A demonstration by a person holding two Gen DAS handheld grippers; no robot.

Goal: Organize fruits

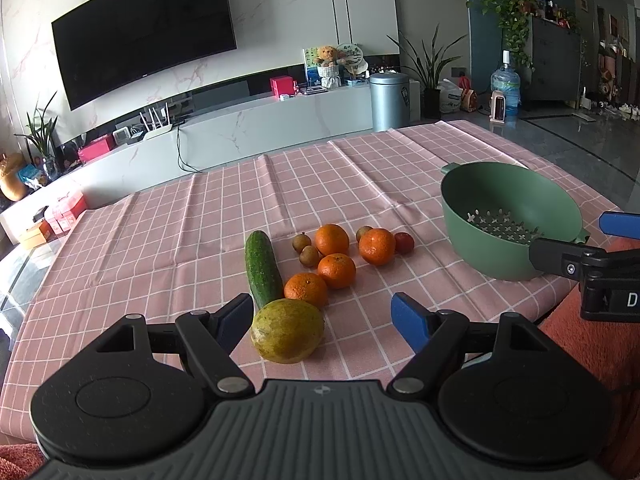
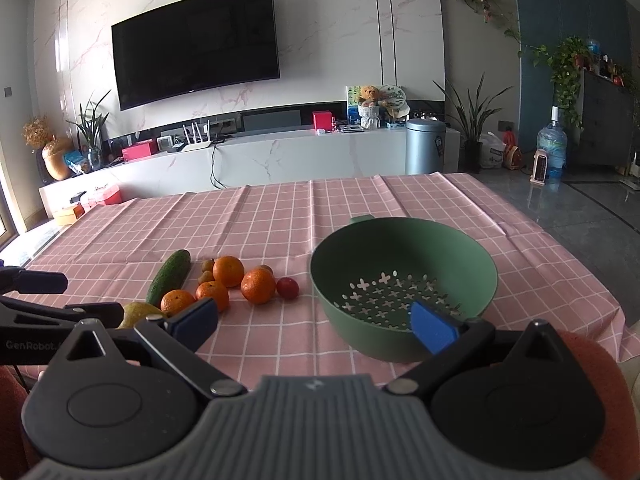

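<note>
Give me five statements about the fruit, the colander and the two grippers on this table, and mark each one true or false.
1. The green colander holds no fruit. True.
2. Four oranges lie on the pink checked cloth. True.
3. The left gripper is shut on the cucumber. False: it is open, and the cucumber lies free on the cloth.
4. The yellow-green mango sits in the colander. False: it lies on the cloth between the left gripper's fingers.
5. The right gripper is open, with one finger in front of the colander. True.
</note>
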